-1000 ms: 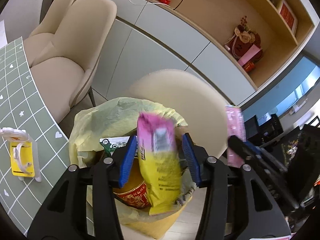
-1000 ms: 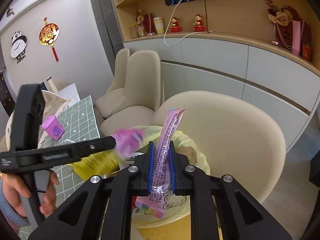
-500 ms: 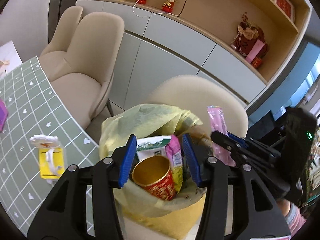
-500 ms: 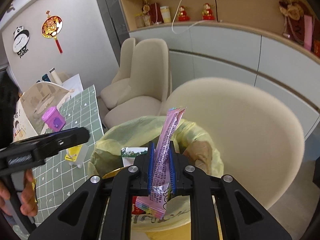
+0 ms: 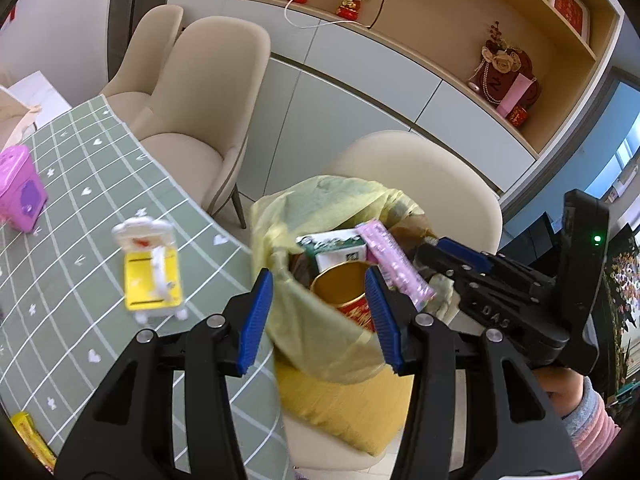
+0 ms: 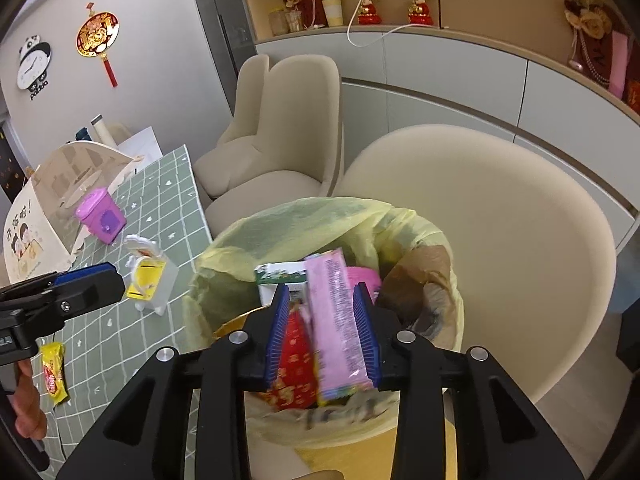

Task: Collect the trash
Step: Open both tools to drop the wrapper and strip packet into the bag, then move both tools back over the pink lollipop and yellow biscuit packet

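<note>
Over the crinkled yellow bin liner (image 6: 288,220) on a cream chair, my right gripper (image 6: 322,332) has just spread its ribbed blue jaws; the glossy pink wrapper (image 6: 336,320) hangs loose between them. My left gripper (image 5: 316,316) gapes empty, nearer the table.

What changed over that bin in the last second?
The left tongs dropped a yellow-pink packet into the bin and pulled back, empty and open. The right tongs sank toward the bin; their jaws have just been opening, and the pink wrapper hangs loose between them. Bin, can and carton stayed put.
</note>
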